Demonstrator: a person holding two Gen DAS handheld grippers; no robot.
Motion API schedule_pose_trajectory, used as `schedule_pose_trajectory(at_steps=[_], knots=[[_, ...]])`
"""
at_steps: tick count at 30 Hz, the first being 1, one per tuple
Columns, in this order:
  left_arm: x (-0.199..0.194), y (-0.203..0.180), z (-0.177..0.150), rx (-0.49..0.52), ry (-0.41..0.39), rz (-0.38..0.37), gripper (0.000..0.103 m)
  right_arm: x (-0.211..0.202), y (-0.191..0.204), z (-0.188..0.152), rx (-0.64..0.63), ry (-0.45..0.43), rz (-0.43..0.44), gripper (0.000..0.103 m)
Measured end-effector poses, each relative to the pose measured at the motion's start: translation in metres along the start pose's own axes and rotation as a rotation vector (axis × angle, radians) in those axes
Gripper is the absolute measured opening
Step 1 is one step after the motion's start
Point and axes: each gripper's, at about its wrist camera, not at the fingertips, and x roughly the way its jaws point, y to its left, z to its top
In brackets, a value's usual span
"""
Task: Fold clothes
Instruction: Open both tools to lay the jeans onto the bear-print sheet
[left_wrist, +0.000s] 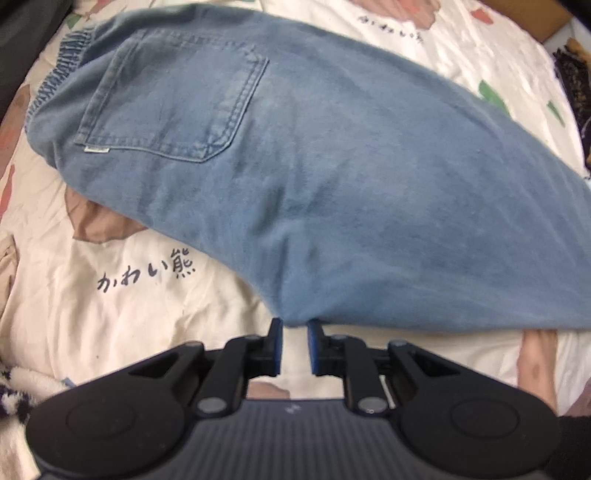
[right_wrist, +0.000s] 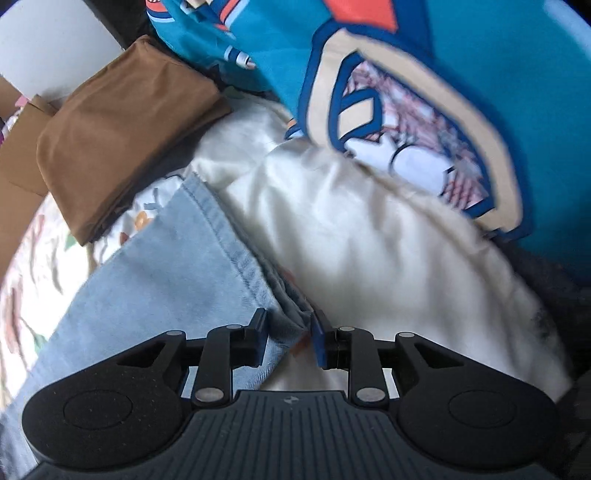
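Observation:
Light blue jeans (left_wrist: 295, 166) lie folded on a cream printed bedsheet (left_wrist: 129, 314), back pocket (left_wrist: 173, 99) up and the elastic waistband at the upper left. My left gripper (left_wrist: 295, 328) points straight down at the near folded edge, and the thick denim fold fills the narrow gap between its fingertips. In the right wrist view the jeans' stitched hem end (right_wrist: 166, 277) runs toward my right gripper (right_wrist: 288, 325). The bunched hem sits between its jaws, which stand apart and do not squeeze it.
A folded brown garment (right_wrist: 122, 147) lies beyond the hem at the upper left. White cloth (right_wrist: 369, 240) and a teal patterned fabric (right_wrist: 480, 55) crowd the right side. A cardboard box (left_wrist: 532, 14) and a dark patterned item (left_wrist: 576, 85) sit at the bed's far right.

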Motion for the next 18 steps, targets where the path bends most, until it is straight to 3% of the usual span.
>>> schedule_pose_trajectory(at_steps=[3,10,18], knots=[[-0.014,-0.002,-0.002,-0.012,-0.025,0.01,0.015,-0.007,-0.008,0.006,0.016,-0.009,-0.008,0.026],[-0.052,-0.019,-0.017,-0.029,-0.084,0.056,0.016,-0.019,-0.001,0.027,-0.071,-0.051,0.077,0.026],[-0.101,-0.022,-0.008,-0.038,-0.161,0.112,0.028,-0.02,0.014,0.039,-0.124,-0.046,0.14,0.026]])
